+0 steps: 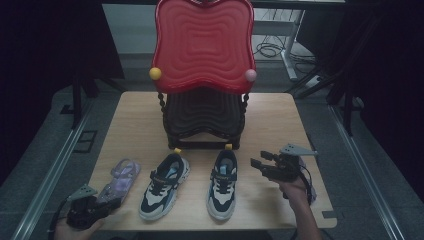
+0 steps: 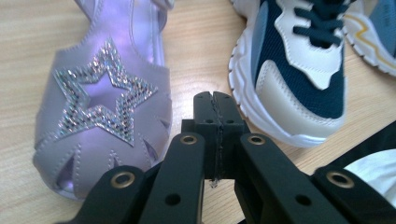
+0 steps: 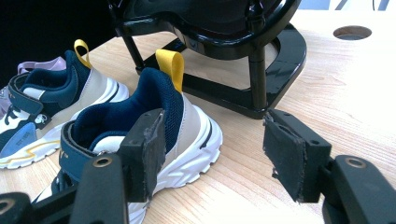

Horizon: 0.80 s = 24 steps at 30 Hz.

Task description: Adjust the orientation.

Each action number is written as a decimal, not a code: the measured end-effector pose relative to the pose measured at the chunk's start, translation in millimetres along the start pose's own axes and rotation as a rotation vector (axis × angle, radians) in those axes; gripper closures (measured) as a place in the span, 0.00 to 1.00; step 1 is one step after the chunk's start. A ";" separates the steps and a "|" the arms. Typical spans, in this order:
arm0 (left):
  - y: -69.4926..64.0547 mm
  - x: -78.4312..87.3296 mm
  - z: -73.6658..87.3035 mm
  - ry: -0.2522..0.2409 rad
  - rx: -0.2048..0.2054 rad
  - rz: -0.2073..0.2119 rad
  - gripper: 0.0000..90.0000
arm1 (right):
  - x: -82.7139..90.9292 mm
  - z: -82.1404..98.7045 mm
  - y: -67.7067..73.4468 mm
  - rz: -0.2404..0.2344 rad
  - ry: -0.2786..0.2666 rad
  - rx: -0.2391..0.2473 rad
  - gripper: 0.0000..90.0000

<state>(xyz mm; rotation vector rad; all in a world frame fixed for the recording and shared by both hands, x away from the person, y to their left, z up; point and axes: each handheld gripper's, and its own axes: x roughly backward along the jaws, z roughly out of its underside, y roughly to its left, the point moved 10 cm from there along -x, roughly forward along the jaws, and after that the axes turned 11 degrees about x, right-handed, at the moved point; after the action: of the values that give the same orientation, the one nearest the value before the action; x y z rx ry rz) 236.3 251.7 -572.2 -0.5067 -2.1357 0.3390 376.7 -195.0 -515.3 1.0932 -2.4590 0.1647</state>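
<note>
While the left gripper (image 2: 215, 100) sits pressed together, empty, beside the sandal (image 2: 100, 98), the right gripper (image 3: 212, 154) gapes by the sneaker (image 3: 154, 121); better to straddle its heel squarely before squeezing.

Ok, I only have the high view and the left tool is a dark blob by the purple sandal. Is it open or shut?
Observer: Shut. The left gripper view has the left tool with jaws pressed together, empty, over bare wood between the lilac star-trimmed sandal and the left navy-and-white sneaker.
Operator: And the right tool?
Observer: Open. In the right gripper view the right tool has its jaws wide apart, clamping nothing, just behind the yellow-tabbed heel of the right navy-and-white sneaker.
</note>
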 end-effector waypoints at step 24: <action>22.1 -10.6 12.9 0.051 -0.002 -0.155 1.00 | -2.4 6.3 -1.1 0.003 0.017 0.005 0.43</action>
<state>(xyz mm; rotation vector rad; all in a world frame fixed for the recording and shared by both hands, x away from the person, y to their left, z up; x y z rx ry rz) 236.3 265.4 -596.3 -0.3449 -2.1110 0.2340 376.8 -195.8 -522.1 1.0858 -2.4470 0.1799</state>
